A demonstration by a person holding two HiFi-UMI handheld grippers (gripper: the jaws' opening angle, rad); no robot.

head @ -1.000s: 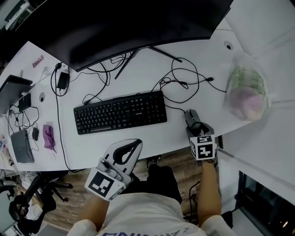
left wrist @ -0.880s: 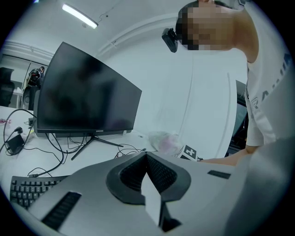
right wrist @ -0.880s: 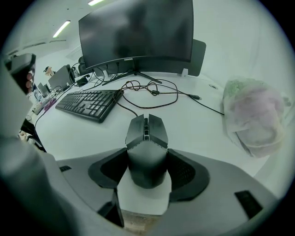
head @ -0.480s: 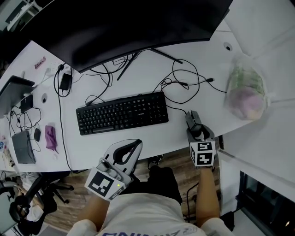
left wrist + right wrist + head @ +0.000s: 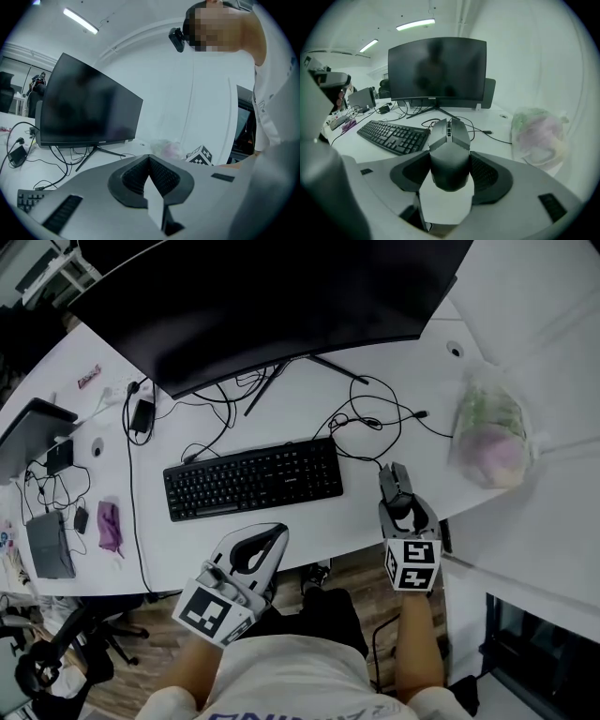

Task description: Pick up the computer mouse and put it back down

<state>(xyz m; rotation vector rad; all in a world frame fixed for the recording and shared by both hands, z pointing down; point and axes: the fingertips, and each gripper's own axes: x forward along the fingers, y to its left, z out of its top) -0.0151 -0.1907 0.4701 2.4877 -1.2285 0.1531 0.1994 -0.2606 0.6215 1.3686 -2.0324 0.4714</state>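
Jaws of the right gripper (image 5: 405, 512) are clamped on the flanks of the black computer mouse (image 5: 449, 154), at the near right edge of the table (image 5: 309, 404), right of the keyboard (image 5: 253, 479). The left gripper (image 5: 150, 174) hangs off the near edge, its jaws pressed together on nothing. The smooth, tapered shell could slip from the pads, or a cable (image 5: 486, 132) could tug it; a drop here might go off the edge. Whether the mouse's underside touches the table is hidden.
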